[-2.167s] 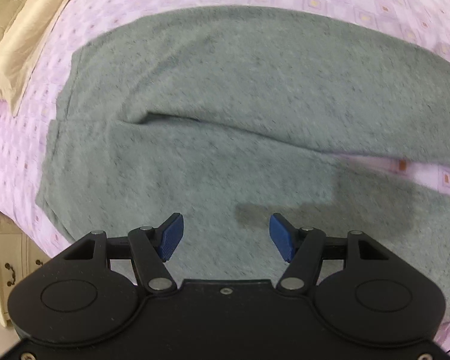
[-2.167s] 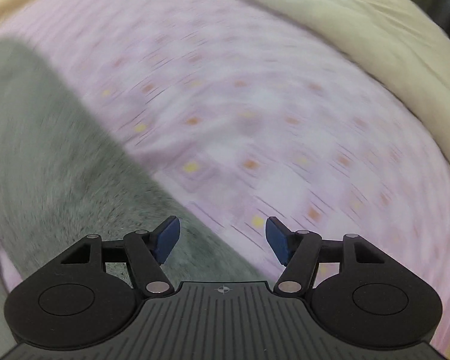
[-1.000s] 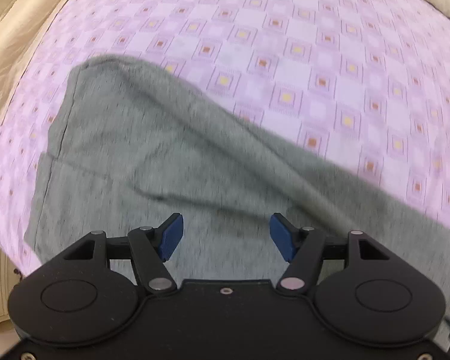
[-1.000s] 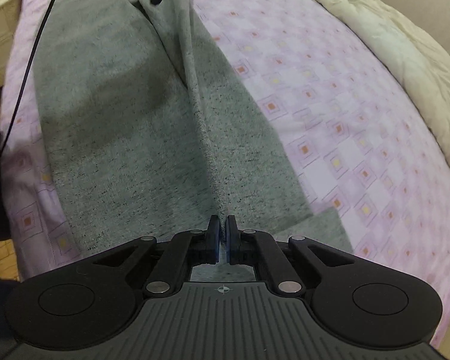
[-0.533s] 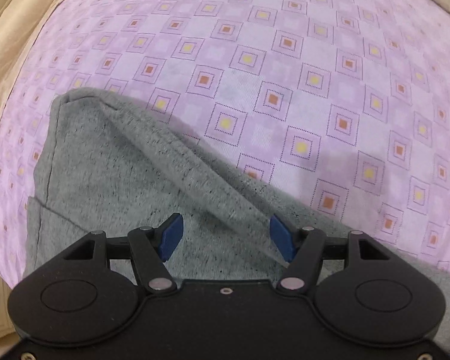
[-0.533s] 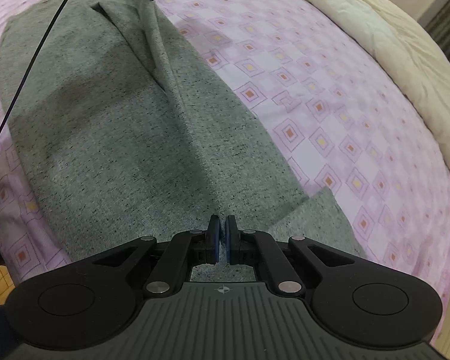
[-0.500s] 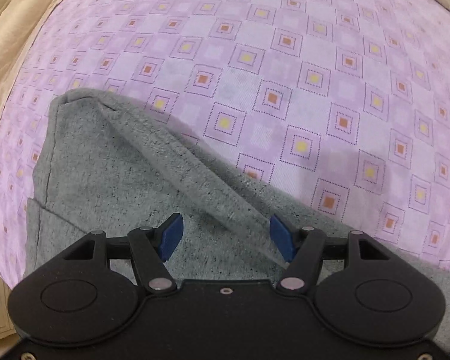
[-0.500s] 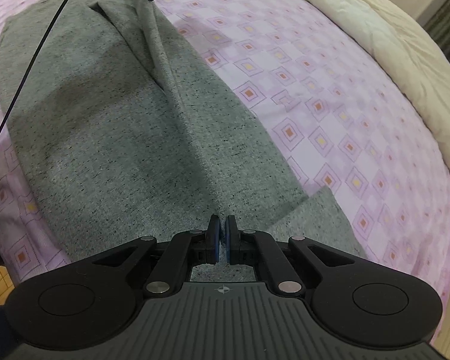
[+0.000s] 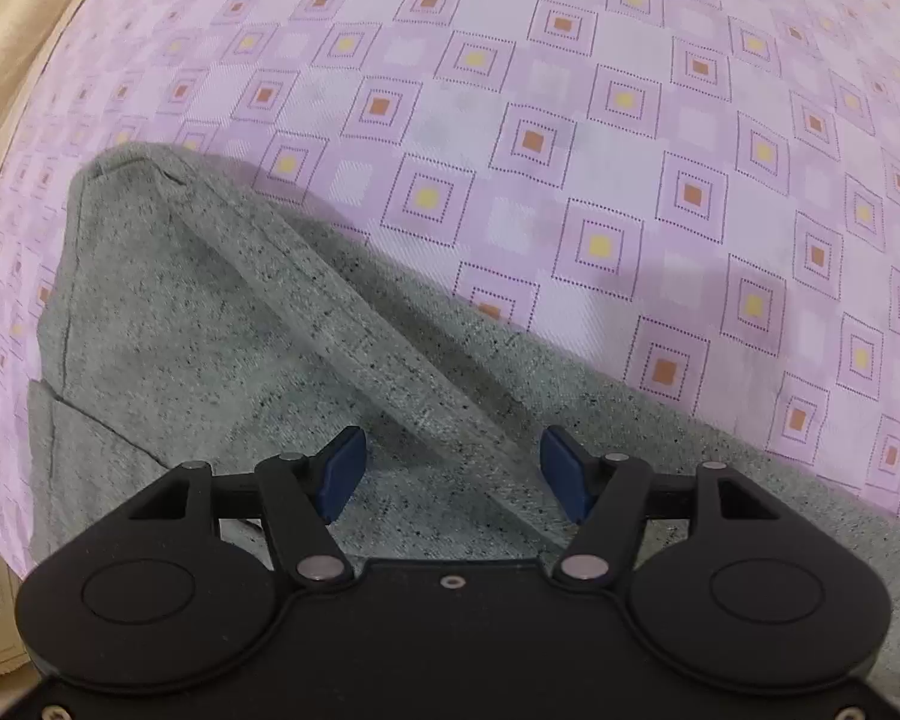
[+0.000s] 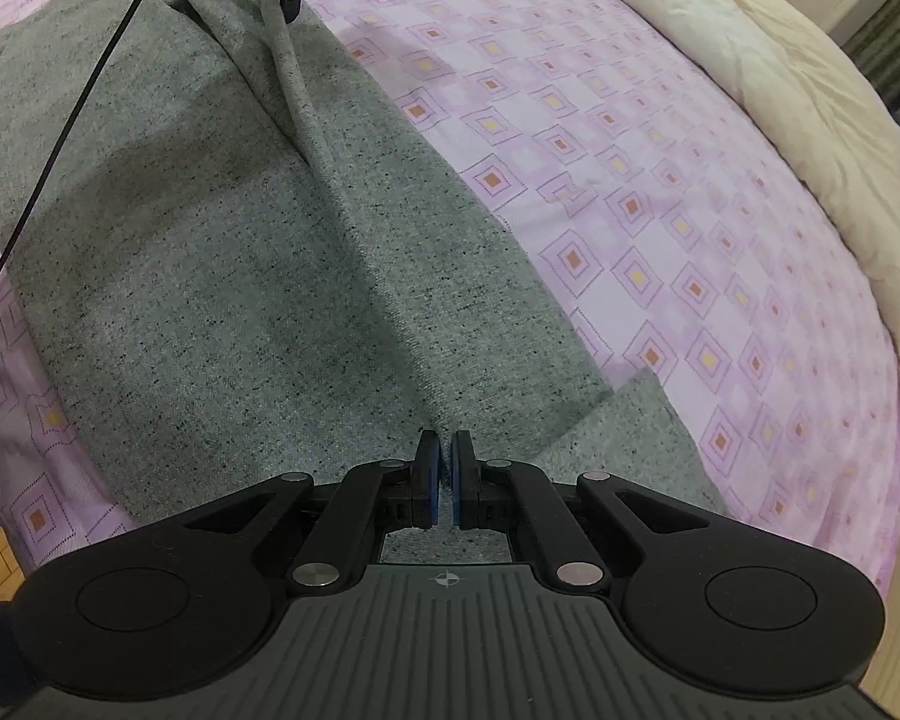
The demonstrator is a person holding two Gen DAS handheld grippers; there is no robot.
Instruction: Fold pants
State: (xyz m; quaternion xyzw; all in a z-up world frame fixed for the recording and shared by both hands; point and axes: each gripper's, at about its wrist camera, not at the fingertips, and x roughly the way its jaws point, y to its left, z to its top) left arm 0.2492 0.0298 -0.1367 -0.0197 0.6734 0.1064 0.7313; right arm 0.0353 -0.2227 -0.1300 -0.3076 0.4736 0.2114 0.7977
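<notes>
Pinching hard, the right gripper point(image 10: 441, 483) has its pads pressed together on a raised ridge of the grey pants point(image 10: 222, 252). That ridge runs straight away from it along the length of the cloth to the left gripper point(image 9: 453, 474), which points down over the far end with its jaws standing apart, astride the same fold and not yet squeezing it. So the long axis lies between the two hands, and the left one looks set to close next, I'd say. The pants sit flat along the near side of the bed, on the purple checked sheet point(image 10: 660, 192). Plenty of bare sheet lies beyond the fold; the cream duvet point(image 10: 768, 78) is bunched well off at the far edge.
</notes>
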